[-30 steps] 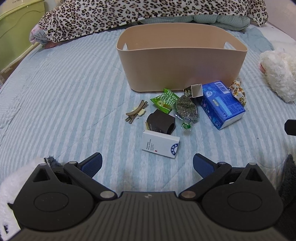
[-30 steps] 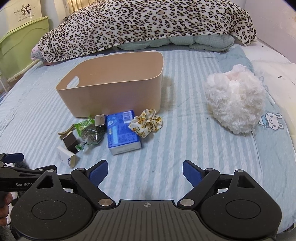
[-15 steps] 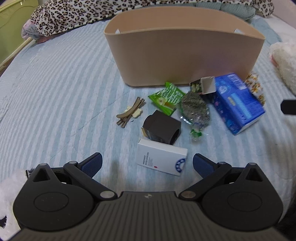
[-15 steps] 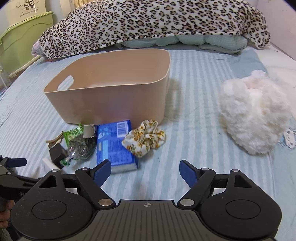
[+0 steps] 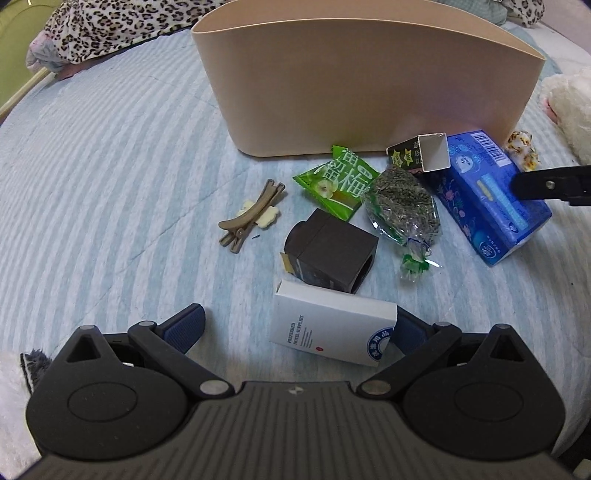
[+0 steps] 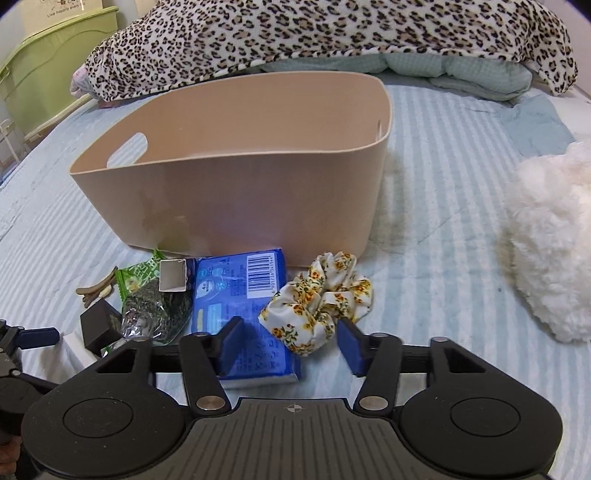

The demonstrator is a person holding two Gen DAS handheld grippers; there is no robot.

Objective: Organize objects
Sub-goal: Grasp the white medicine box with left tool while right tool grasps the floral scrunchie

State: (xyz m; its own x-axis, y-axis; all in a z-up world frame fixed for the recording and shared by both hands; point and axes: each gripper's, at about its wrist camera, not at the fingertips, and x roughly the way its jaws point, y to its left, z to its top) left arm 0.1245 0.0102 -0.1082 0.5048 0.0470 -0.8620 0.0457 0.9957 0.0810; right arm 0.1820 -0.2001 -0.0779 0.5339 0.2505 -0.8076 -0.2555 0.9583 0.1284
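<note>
The striped, quilted blue bed [image 6: 443,177] carries everything, with a leopard-print blanket [image 6: 295,33] heaped at 12 o'clock. The smooth beige bin [image 6: 236,177], oval-walled with a cut-out handle, stands at 12 o'clock from both grippers. A fluffy white plush [image 6: 550,236] lies at 3 o'clock in the right view. The left gripper [image 5: 295,328] is spread wide, its ribbed blue pads either side of the white box [image 5: 332,334]; the right pad is just beside the box's corner, and I cannot tell if it touches. The right gripper [image 6: 291,345] is also apart, though less so, its left pad over the glossy blue pack [image 6: 236,291] and its right pad just beside the floral fabric scrunchie [image 6: 317,291]; it pinches nothing. Against the white box at 12 o'clock sits a dark brown box [image 5: 332,254]. Beyond it lie a clear bag of dried herbs [image 5: 402,199], a green snack packet [image 5: 340,181], a small open carton [image 5: 424,155] and a tan hair clip [image 5: 247,218] at 10 o'clock.
</note>
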